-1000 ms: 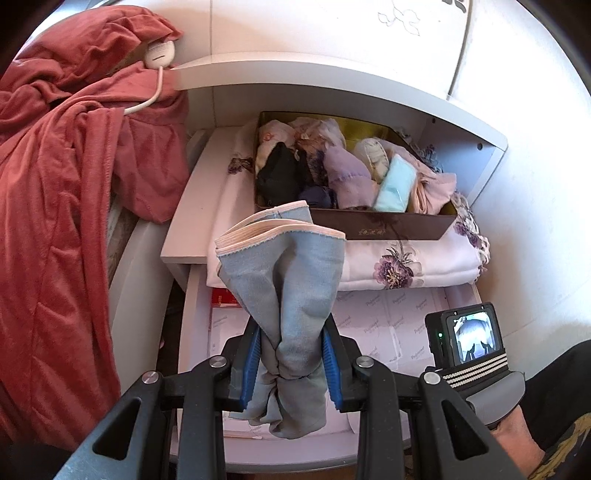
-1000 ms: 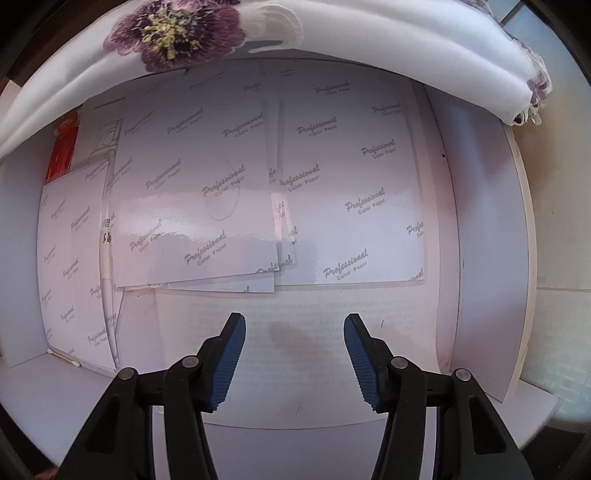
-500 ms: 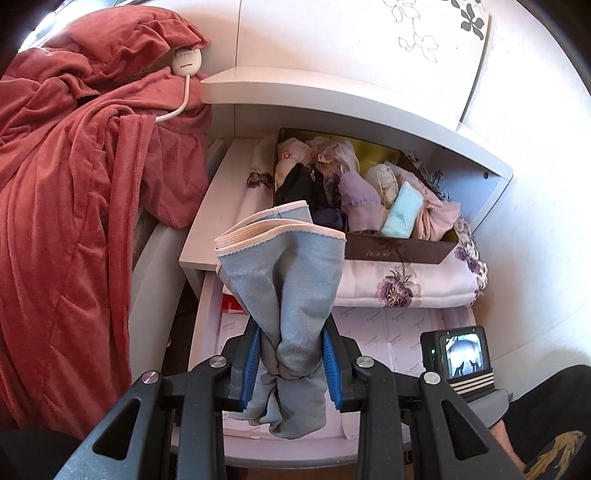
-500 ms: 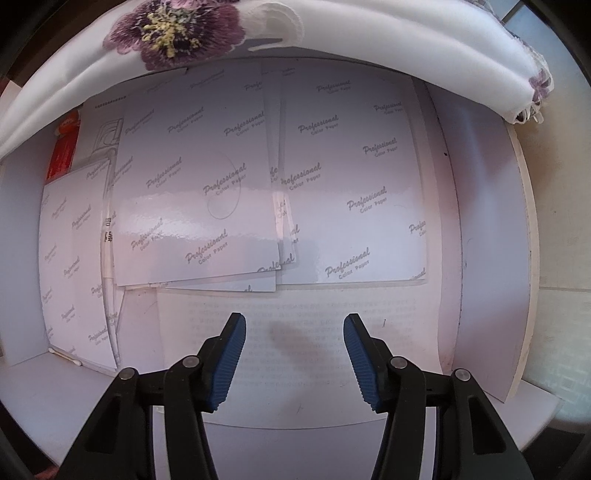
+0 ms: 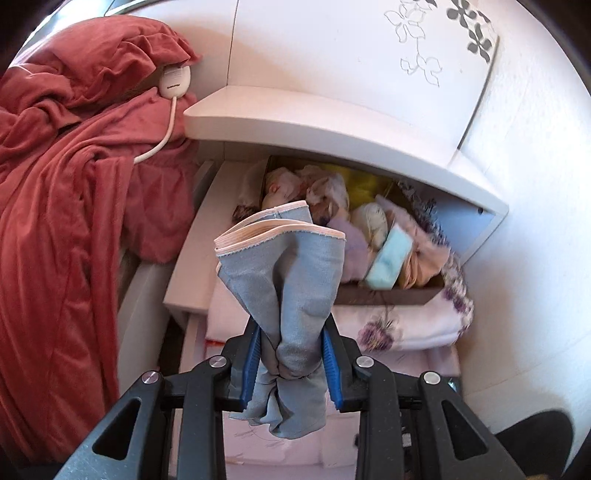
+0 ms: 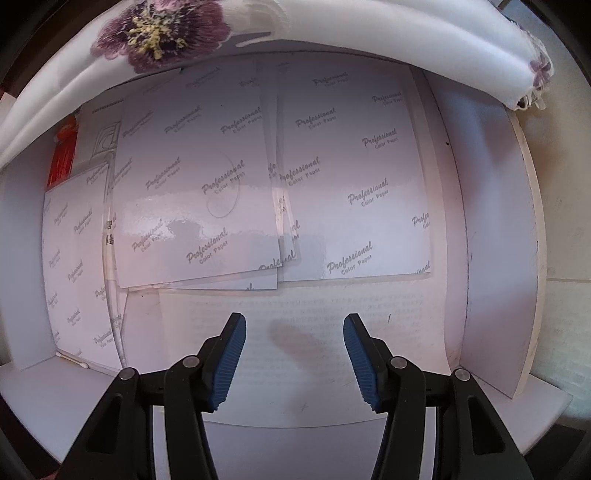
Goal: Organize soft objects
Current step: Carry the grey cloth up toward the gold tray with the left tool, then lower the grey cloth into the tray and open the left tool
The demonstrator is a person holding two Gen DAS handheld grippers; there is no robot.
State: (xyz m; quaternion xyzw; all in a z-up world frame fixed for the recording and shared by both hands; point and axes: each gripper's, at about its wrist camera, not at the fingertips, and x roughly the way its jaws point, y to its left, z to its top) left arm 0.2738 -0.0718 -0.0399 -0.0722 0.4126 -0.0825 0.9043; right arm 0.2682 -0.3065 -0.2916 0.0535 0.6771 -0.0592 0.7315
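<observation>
My left gripper (image 5: pixel 291 363) is shut on a folded blue-grey sock (image 5: pixel 291 273) with a pale pink cuff, which stands up between the blue pads. Beyond it, on the shelf of a white bedside cabinet, a dark brown box (image 5: pixel 388 293) holds several rolled soft garments, among them a light blue one (image 5: pixel 391 258) and a lilac one (image 5: pixel 352 243). The cabinet's top board hides the back of the box. My right gripper (image 6: pixel 293 354) points straight down into an open white drawer (image 6: pixel 491 258), open, with nothing between its fingers.
A white cloth with purple flowers (image 5: pixel 406 325) lies under the box and hangs over the drawer (image 6: pixel 369 22). Glossy white paper sheets (image 6: pixel 351 173) cover the drawer floor, with a red packet (image 6: pixel 64 162) at its left. A red blanket (image 5: pixel 62 221) with a white corded controller (image 5: pixel 173 79) fills the left.
The left gripper rose and drew back with the sock, so the box now sits lower and partly under the cabinet top. The right gripper stays still over the drawer.
</observation>
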